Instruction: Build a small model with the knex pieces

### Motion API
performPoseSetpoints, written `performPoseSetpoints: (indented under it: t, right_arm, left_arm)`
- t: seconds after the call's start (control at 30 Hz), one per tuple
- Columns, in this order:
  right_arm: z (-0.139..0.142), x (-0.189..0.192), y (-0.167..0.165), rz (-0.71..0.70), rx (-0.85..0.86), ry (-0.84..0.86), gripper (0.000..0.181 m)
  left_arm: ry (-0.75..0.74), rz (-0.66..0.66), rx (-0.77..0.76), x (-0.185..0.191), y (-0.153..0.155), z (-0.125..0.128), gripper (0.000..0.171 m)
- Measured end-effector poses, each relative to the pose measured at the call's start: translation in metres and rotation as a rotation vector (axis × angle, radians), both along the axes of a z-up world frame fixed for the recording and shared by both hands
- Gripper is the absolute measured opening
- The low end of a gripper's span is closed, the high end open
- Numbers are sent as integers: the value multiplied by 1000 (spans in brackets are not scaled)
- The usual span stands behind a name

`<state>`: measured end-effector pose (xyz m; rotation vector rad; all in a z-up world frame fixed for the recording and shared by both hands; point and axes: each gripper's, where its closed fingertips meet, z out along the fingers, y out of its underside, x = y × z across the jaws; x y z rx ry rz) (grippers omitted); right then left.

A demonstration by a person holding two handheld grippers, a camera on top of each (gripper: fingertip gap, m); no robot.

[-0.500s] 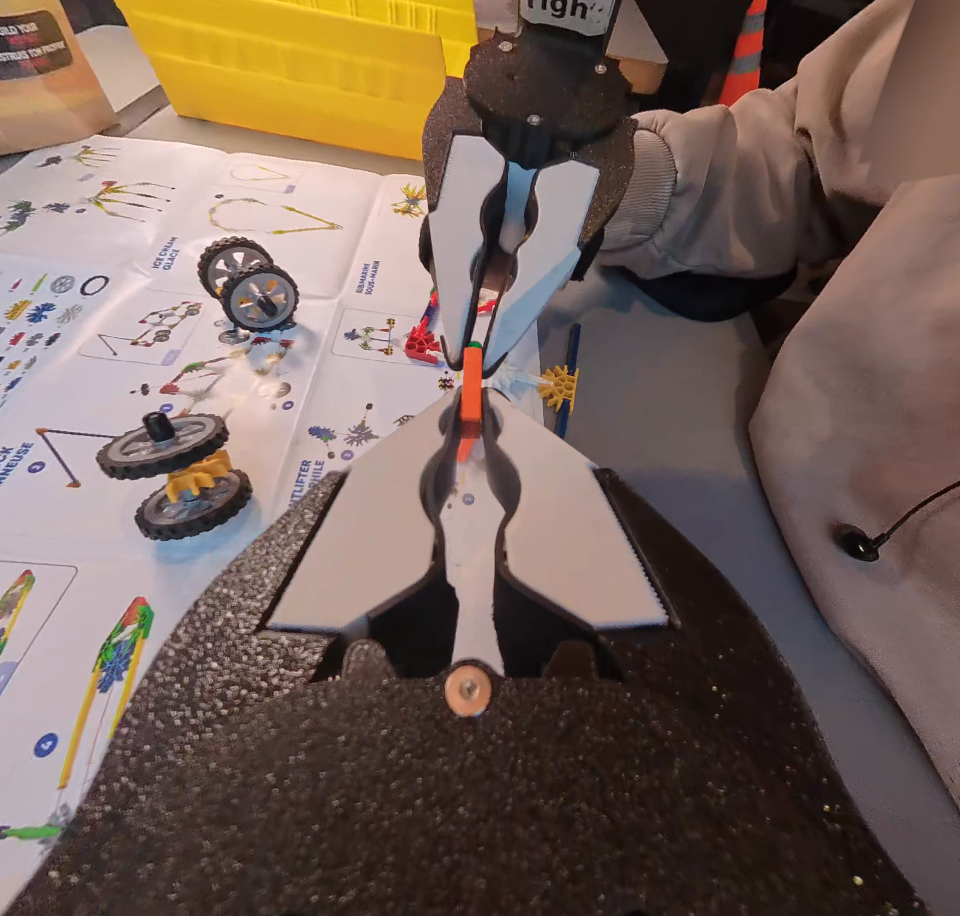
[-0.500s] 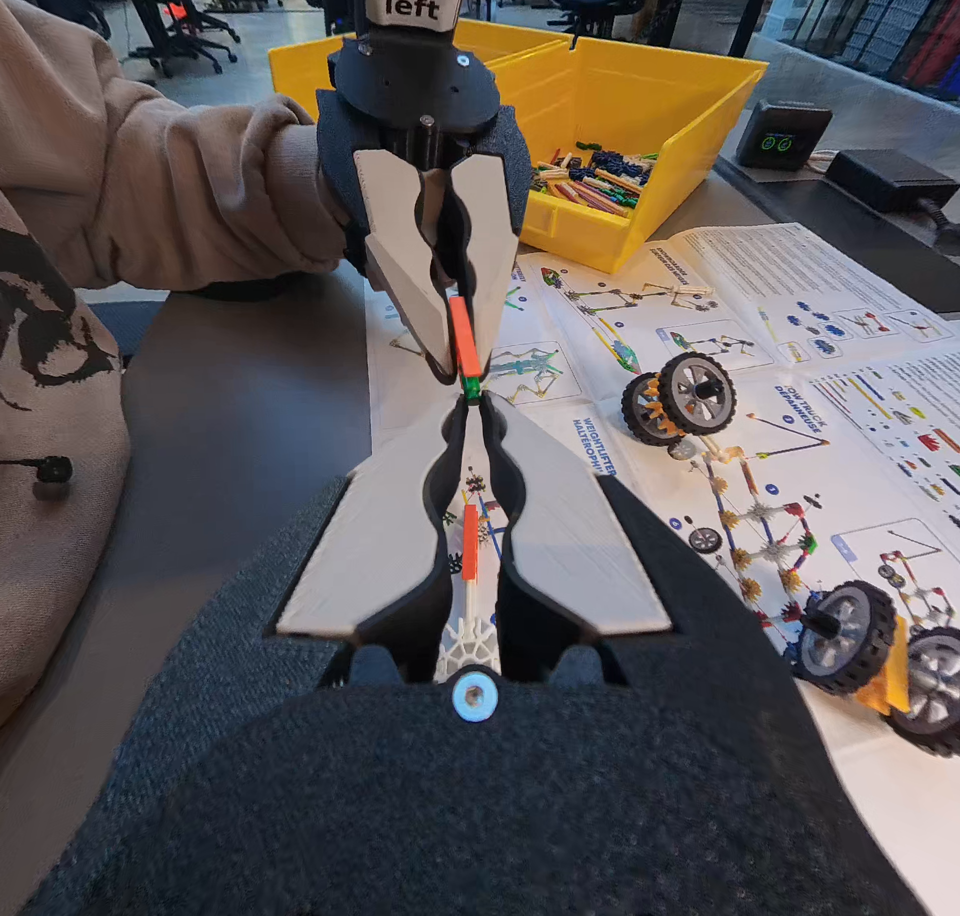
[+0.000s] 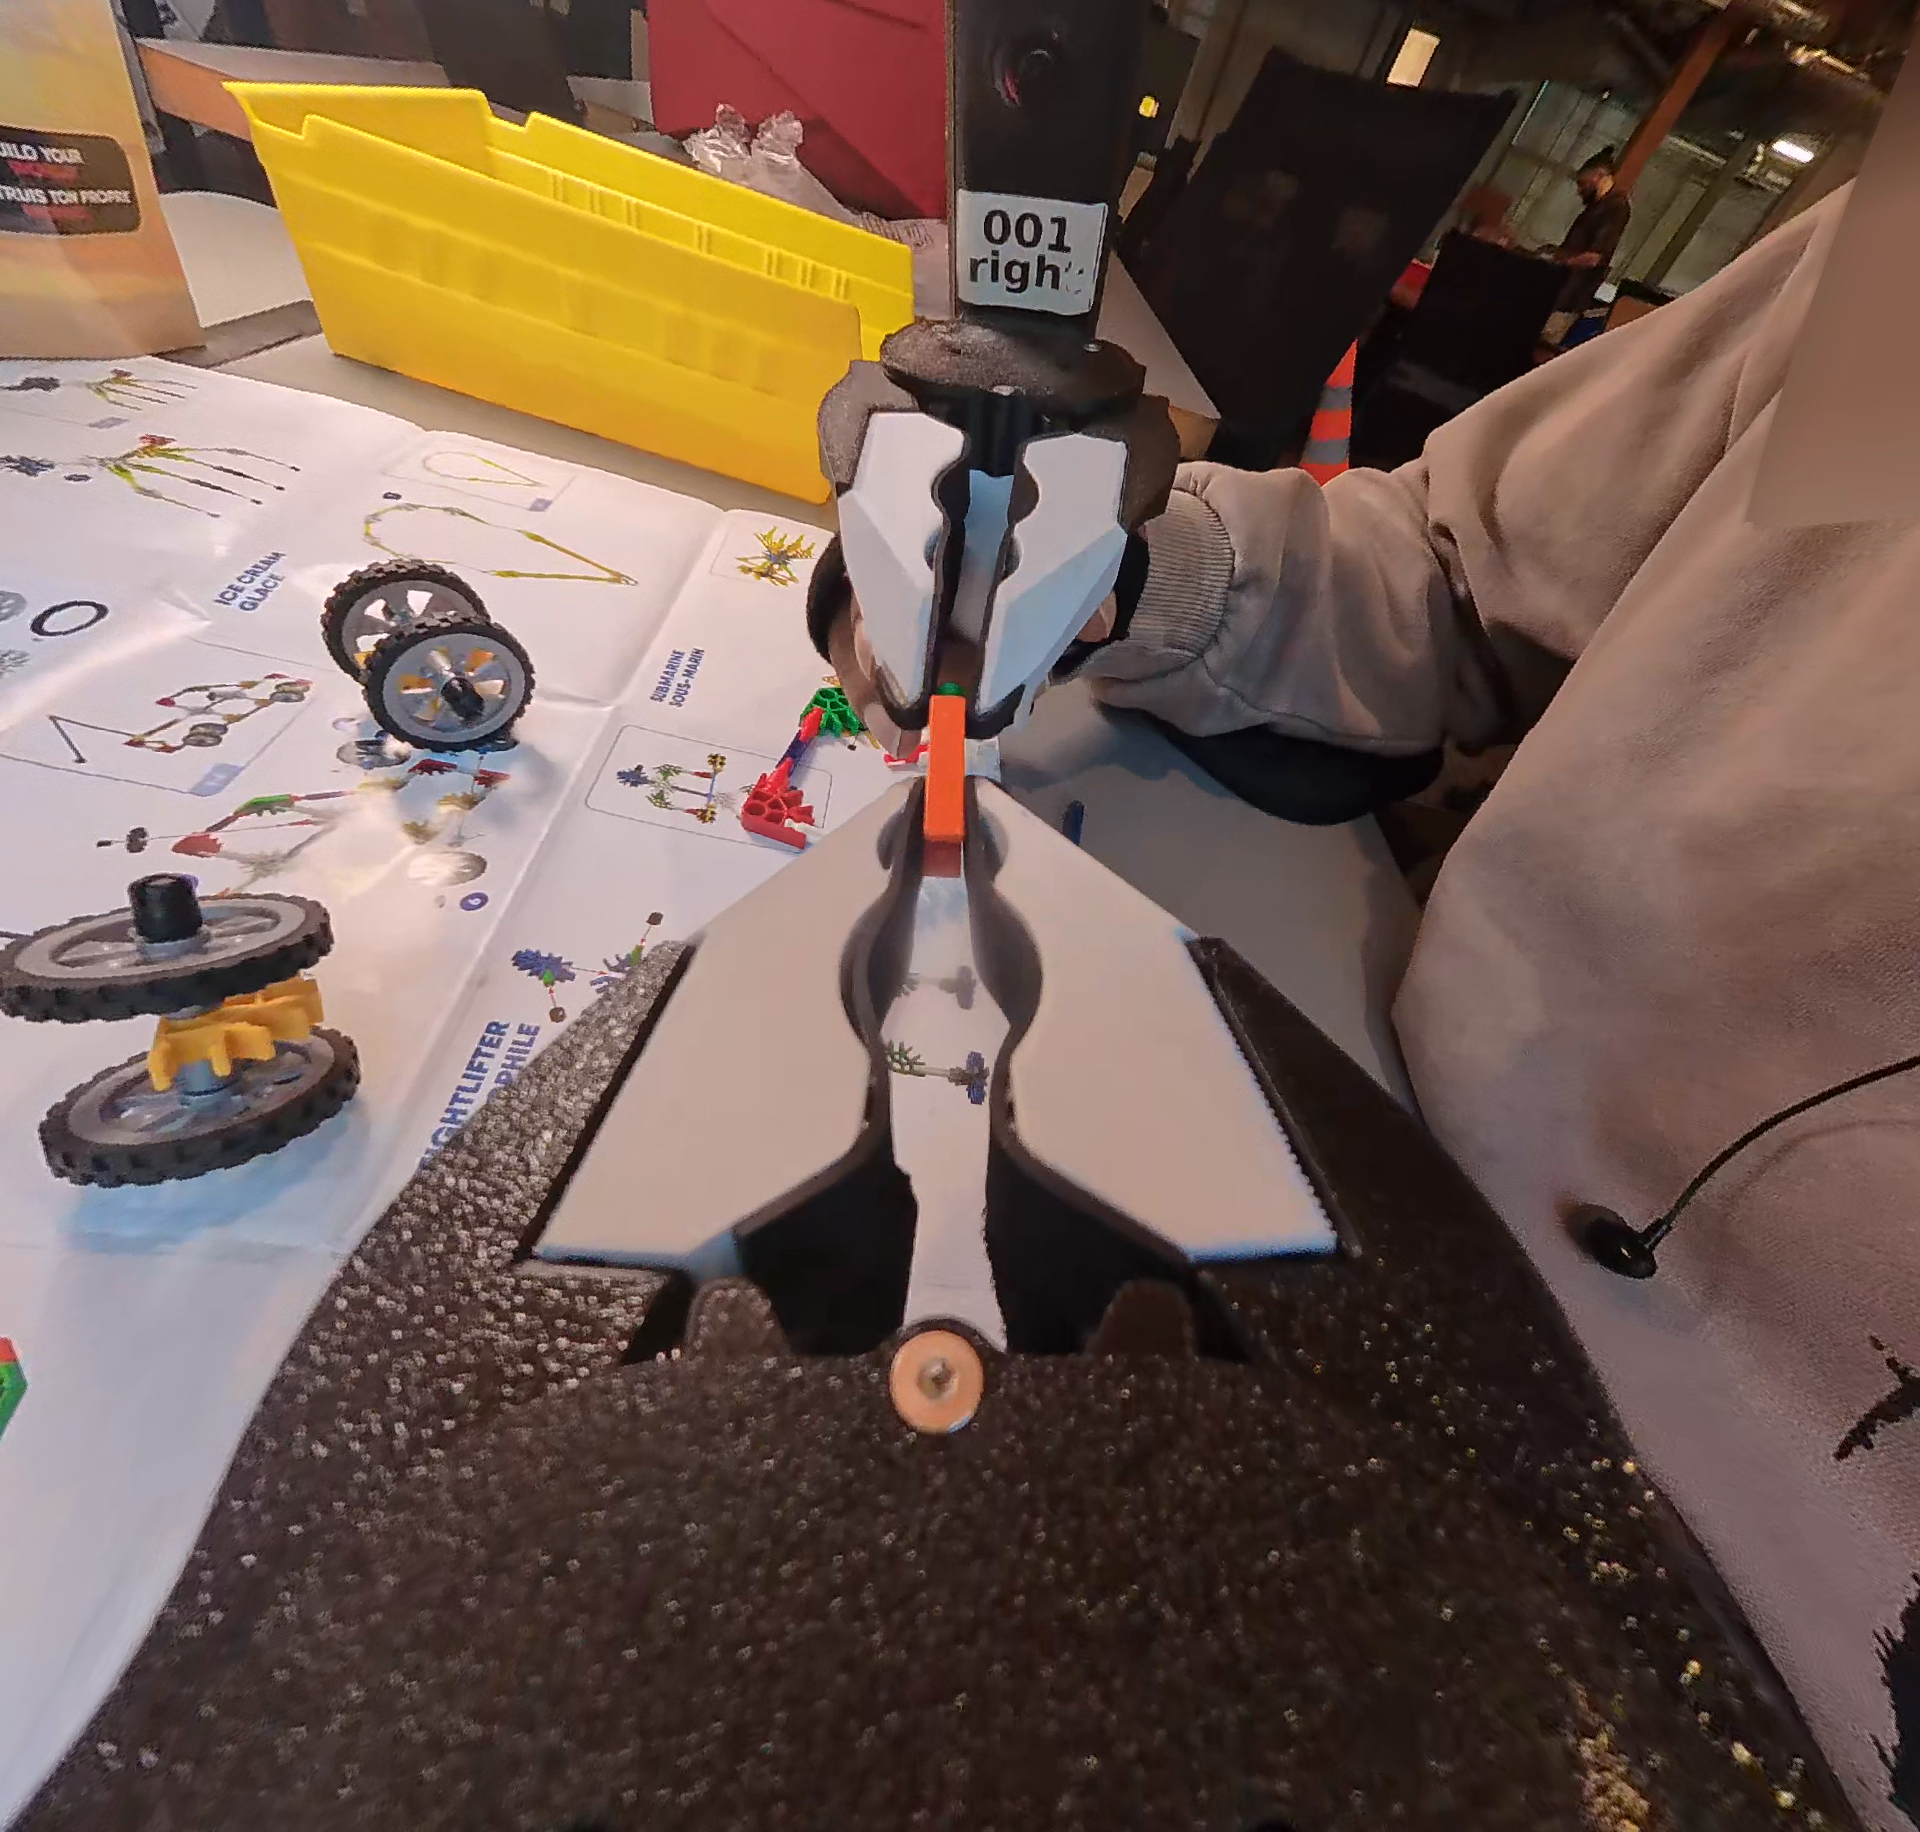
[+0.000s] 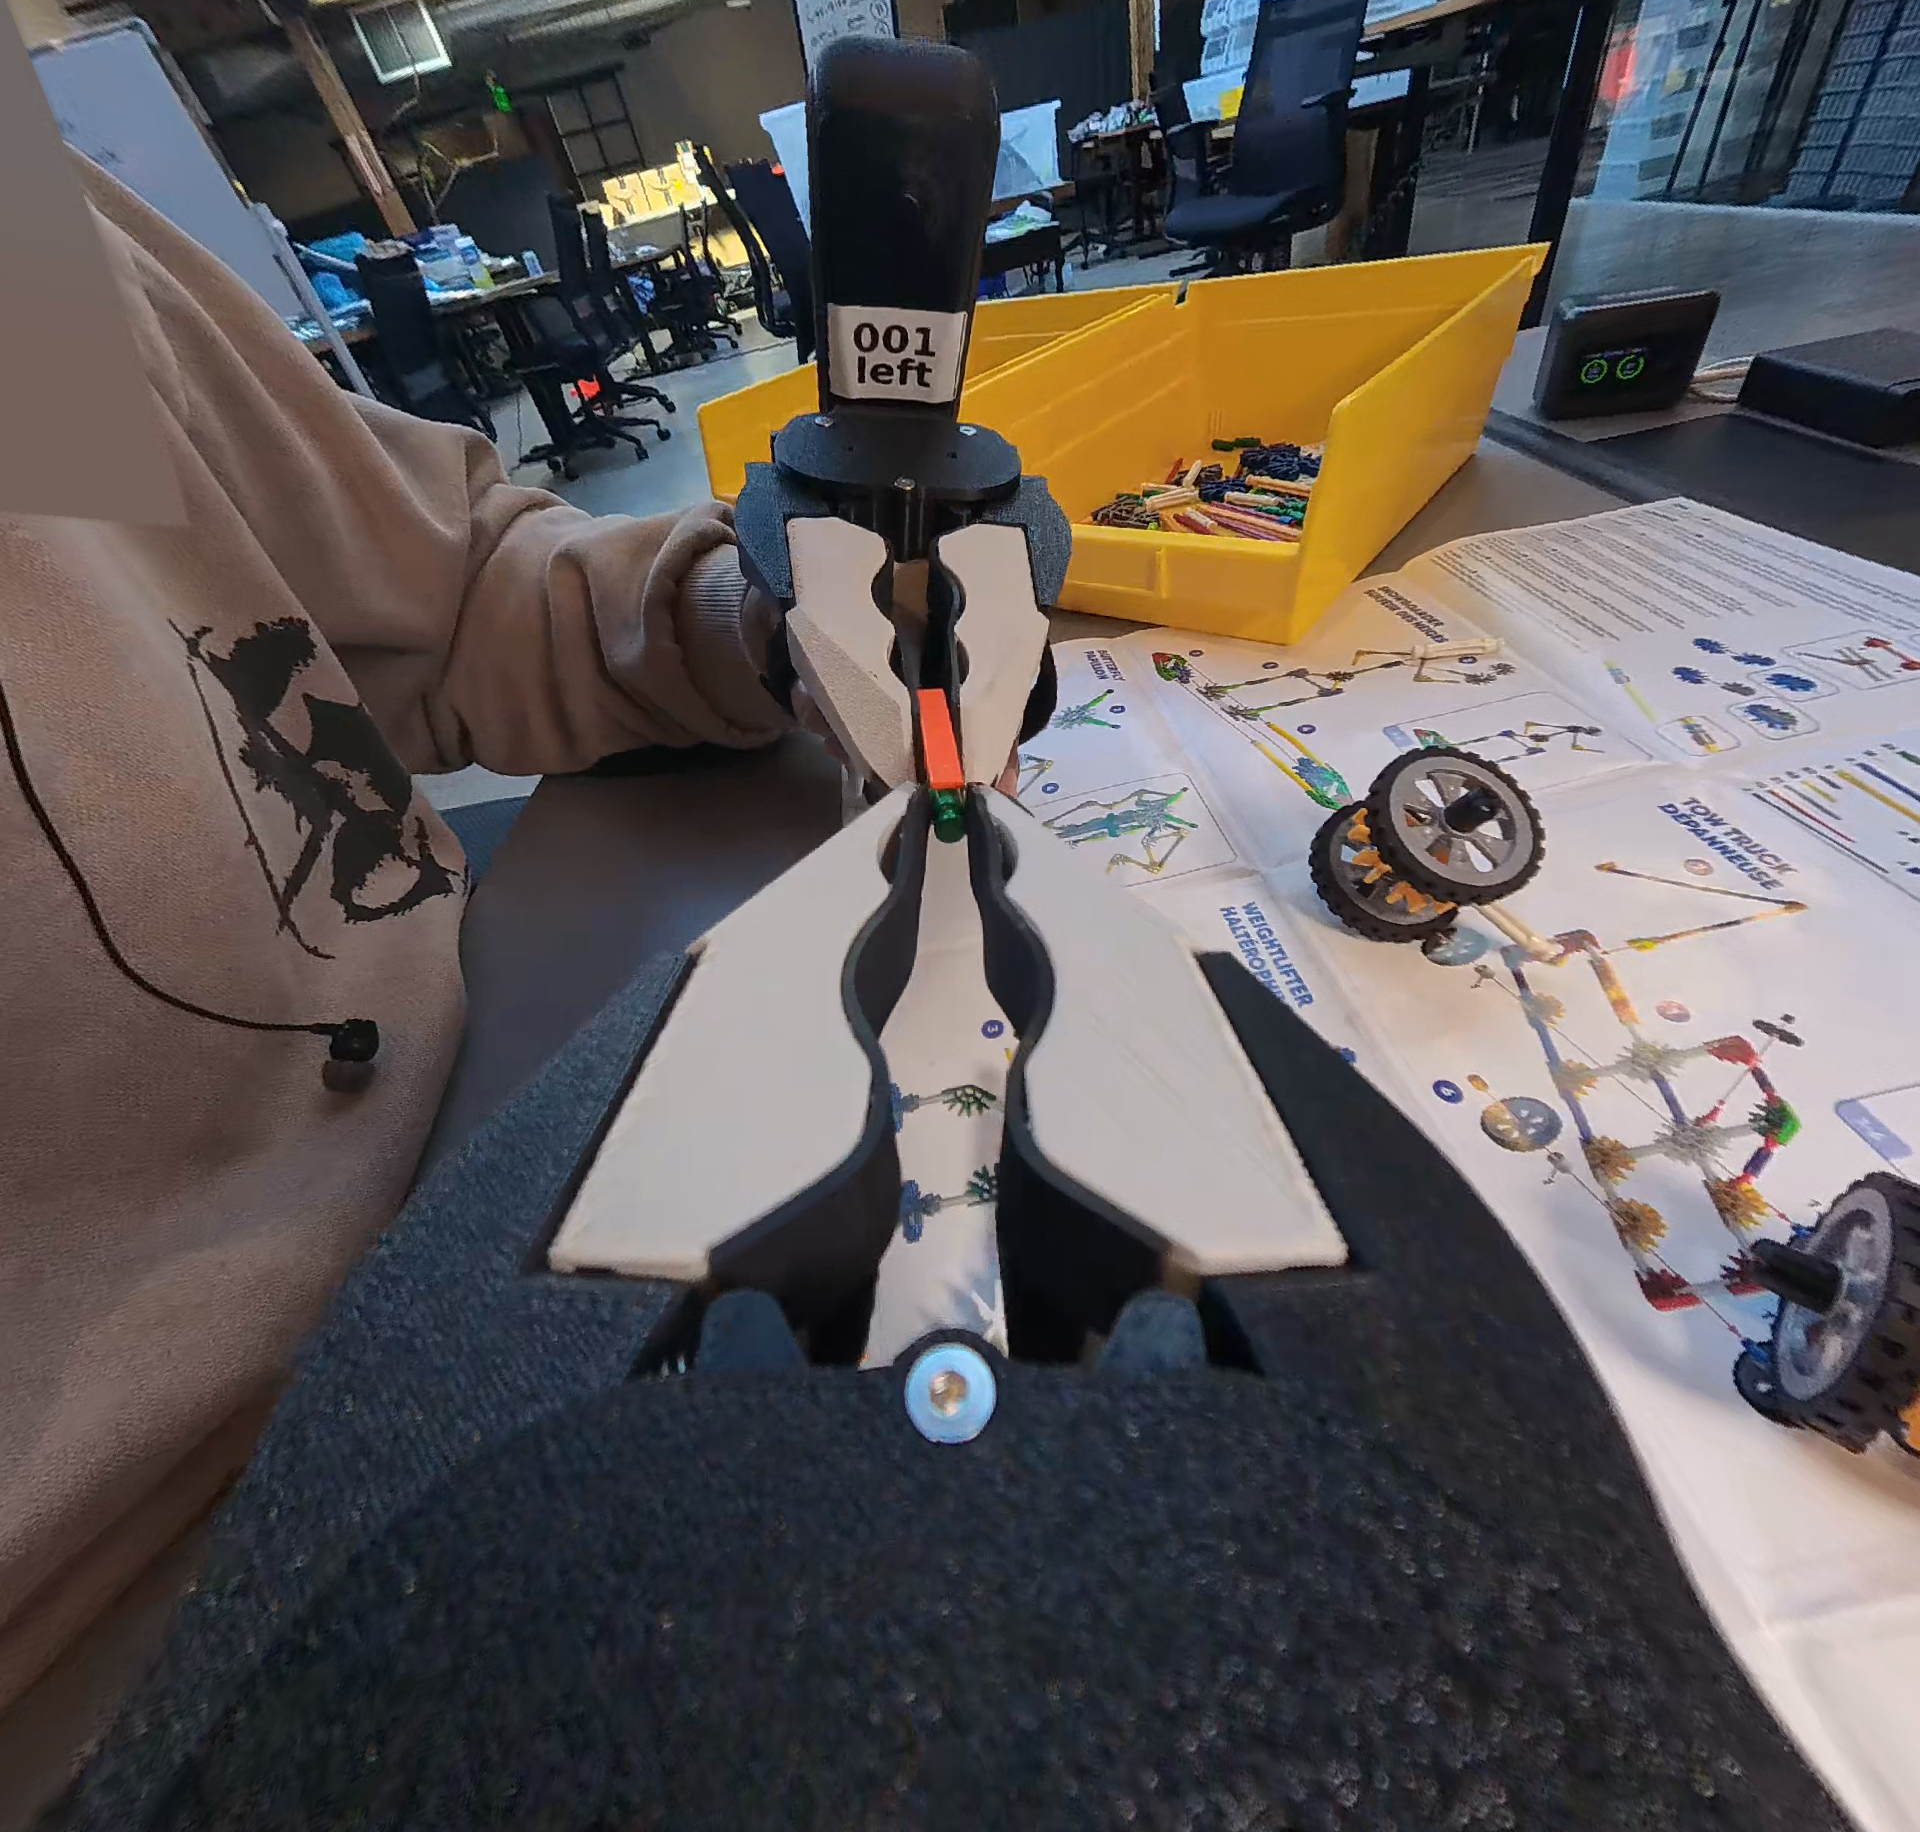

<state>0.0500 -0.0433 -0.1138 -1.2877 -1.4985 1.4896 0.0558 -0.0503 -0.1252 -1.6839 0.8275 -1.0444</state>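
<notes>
While left gripper (image 3: 943,826) pinched orange piece (image 3: 945,780) mid-frame, right gripper (image 4: 943,814) clamped its green end (image 4: 947,812), seemingly one rod.

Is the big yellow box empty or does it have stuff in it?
Not empty. In the right wrist view, the yellow bin holds a pile of colourful rods and connector pieces on its floor, filling only the bottom.
</notes>
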Motion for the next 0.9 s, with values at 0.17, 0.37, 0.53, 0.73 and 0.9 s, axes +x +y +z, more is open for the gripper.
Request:
performPoseSetpoints:
  t: [0.17,0.37,0.53,0.73,0.9]
  right_arm:
    - [-7,0,1,-4,50,-47,4]
    - [-19,0,1,13,101,-121,4]
    - [-12,-4,23,-144,138,-91,4]
    - [9,-5,39,-288,181,-3,6]
    - [23,-7,44,-382,245,42,7]
  left_arm:
    - [103,8,3,-4,0,-8,20]
    - [217,26,22,-6,0,-18,5]
    - [111,195,-11,-8,19,-13,4]
    - [-57,403,-16,-8,35,6,4]
    - [-138,505,-5,-9,40,19,4]
